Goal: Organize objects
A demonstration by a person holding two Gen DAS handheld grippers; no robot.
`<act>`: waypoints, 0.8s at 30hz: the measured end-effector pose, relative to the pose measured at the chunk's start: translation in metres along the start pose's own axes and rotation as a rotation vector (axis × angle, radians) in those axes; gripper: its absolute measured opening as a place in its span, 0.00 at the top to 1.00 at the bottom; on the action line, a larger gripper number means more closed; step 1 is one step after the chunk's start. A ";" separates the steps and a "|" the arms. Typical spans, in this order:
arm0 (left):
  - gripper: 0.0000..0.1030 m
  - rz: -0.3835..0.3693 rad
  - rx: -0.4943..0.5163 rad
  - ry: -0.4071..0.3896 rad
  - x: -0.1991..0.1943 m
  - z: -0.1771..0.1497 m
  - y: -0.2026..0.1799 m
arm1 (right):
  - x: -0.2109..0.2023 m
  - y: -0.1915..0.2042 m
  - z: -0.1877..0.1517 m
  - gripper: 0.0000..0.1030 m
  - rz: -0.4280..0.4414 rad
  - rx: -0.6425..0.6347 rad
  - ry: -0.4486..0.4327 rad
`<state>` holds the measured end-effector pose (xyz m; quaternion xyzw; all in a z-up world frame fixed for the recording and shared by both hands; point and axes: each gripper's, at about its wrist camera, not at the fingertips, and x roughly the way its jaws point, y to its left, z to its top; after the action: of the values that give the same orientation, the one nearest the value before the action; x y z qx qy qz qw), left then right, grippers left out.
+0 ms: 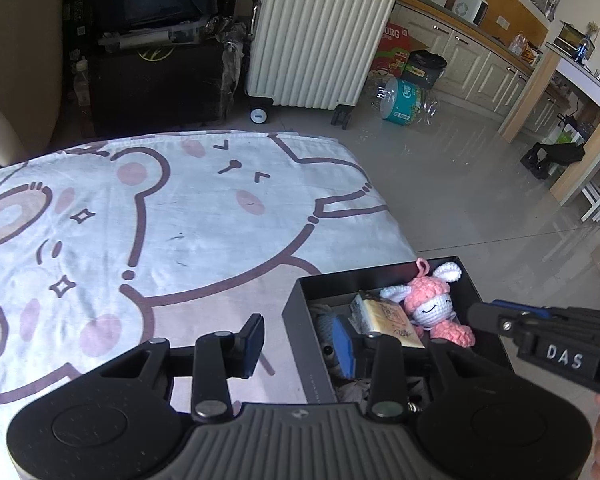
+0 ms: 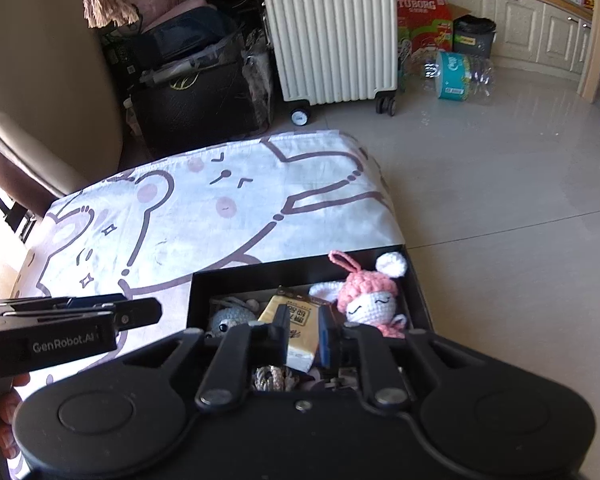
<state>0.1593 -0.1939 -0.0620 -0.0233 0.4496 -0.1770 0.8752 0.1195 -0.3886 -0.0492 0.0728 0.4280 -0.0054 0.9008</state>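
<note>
- Black box (image 1: pixel 384 276) sits at the near right corner of a table covered with a cartoon-bear cloth (image 1: pixel 180 216); its top is open and it holds several small things.
- Inside, a pink-and-white crocheted bunny (image 2: pixel 370 300) lies at the far right — its white ears poke up over the rim.
- Beside the bunny, towards the middle, a yellow packet (image 2: pixel 300 320) with printed characters lies tilted.
- At the left of the box sits a grey-blue crocheted toy (image 2: pixel 230 318), and a coil of brownish cord (image 2: pixel 274 378) shows at the near edge.
- Left gripper (image 1: pixel 300 344) hangs over the box's left wall, one finger above the cloth and one above the inside; its jaws stand apart with nothing between them.
- Right gripper (image 2: pixel 304 336) is above the middle of the box; its jaws are parted only a little, and the yellow packet shows in the gap, but whether the pads touch it I cannot tell.
- Beyond the table stands a cream ribbed suitcase (image 1: pixel 320 32) on a pale tiled floor (image 1: pixel 480 200).
</note>
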 end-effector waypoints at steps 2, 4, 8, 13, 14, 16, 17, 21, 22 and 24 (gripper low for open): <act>0.61 0.009 0.004 -0.004 -0.007 -0.002 0.001 | -0.008 0.001 0.000 0.80 -0.022 0.004 -0.015; 0.60 0.017 0.006 -0.010 -0.014 -0.003 0.002 | -0.016 0.001 -0.001 0.79 -0.039 0.019 -0.029; 0.52 0.036 0.013 -0.024 -0.028 -0.007 0.004 | -0.031 0.003 -0.004 0.76 -0.070 0.034 -0.055; 0.42 0.055 0.016 -0.044 -0.045 -0.012 0.007 | -0.046 0.005 -0.011 0.72 -0.098 0.038 -0.075; 0.38 0.058 0.016 -0.047 -0.048 -0.012 0.008 | -0.050 0.005 -0.013 0.72 -0.101 0.042 -0.079; 0.35 0.063 0.019 -0.051 -0.053 -0.014 0.009 | -0.056 0.004 -0.017 0.71 -0.104 0.055 -0.086; 0.33 0.064 0.020 -0.053 -0.055 -0.015 0.009 | -0.058 0.004 -0.020 0.70 -0.106 0.056 -0.087; 0.26 0.070 0.032 -0.068 -0.065 -0.018 0.008 | -0.068 0.007 -0.025 0.68 -0.114 0.055 -0.100; 0.24 0.073 0.036 -0.074 -0.068 -0.019 0.007 | -0.071 0.008 -0.026 0.66 -0.115 0.058 -0.105; 0.21 0.080 0.042 -0.084 -0.074 -0.021 0.006 | -0.076 0.009 -0.029 0.64 -0.119 0.058 -0.114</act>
<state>0.1052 -0.1618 -0.0182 0.0058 0.4092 -0.1504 0.8999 0.0499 -0.3795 -0.0076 0.0728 0.3791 -0.0753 0.9194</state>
